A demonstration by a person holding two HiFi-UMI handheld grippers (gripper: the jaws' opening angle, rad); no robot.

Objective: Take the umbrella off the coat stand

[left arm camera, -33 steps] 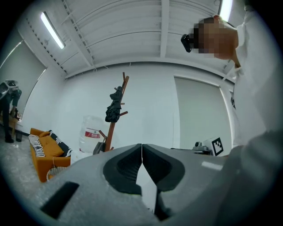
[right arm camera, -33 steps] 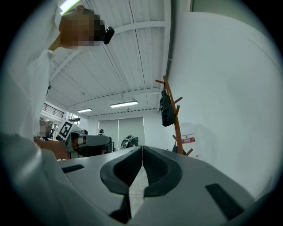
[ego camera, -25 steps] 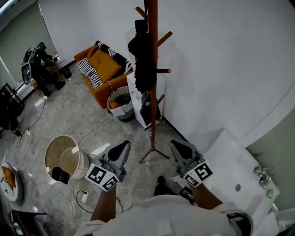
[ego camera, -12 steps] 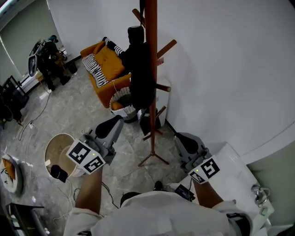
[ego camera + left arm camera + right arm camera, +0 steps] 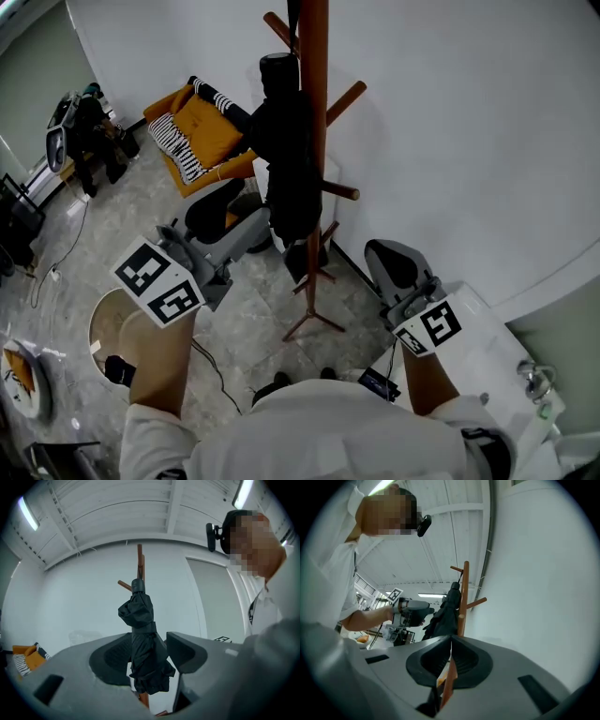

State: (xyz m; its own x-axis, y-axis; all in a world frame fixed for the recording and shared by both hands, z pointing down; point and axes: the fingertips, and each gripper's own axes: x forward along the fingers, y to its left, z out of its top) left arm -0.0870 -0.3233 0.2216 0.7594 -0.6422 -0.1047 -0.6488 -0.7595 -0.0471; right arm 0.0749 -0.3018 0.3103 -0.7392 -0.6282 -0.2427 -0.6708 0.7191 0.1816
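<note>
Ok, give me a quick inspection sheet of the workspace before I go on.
Surface: grey tiled floor.
Job's things: black umbrella hangs folded on the coat stand.
Clutter: orange sofa, bucket, sink unit.
Grippers: left gripper jaws have just been opening, umbrella lined up in the gap, not pressed; right gripper shut, empty.
Cables: loose cable on the floor near the person's feet.
Surroundings: white wall behind the coat stand.
</note>
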